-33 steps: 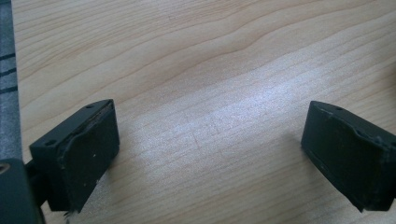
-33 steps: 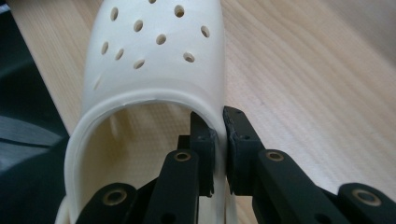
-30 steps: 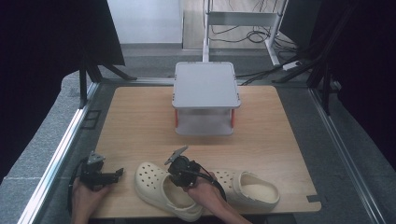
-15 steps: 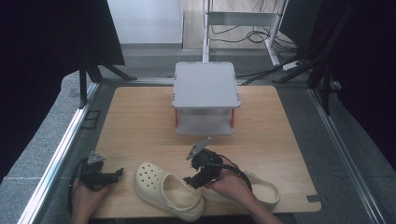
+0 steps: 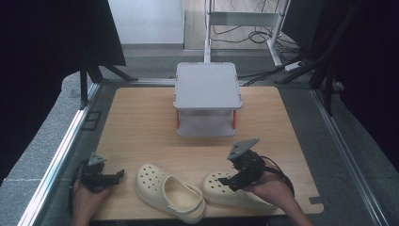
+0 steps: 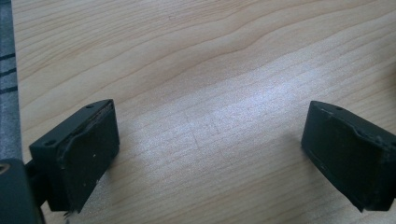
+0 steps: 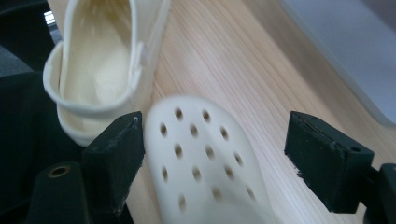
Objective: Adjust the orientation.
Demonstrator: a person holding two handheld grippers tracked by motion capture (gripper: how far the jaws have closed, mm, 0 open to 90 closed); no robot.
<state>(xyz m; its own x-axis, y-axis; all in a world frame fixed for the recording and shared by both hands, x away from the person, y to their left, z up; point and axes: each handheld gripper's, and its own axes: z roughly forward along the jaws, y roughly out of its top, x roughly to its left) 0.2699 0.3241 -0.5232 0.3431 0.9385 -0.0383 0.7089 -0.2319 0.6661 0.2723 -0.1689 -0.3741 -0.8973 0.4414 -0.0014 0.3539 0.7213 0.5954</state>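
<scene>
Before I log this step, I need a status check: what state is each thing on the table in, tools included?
Left clog: upright, lying free on the table.
Right clog: upright, its toe between the right tool's jaws, not gripped.
Right tool: open, jaws just opened wider.
Left tool: open, holding nothing, over bare wood.
Grey stand: upright, top bare.

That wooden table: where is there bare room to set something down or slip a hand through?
The wooden table is bare left and right of the grey two-tier stand, and in the band between the stand and the clogs. The front edge is crowded: left gripper, left clog, right clog and right gripper over its toe.
</scene>
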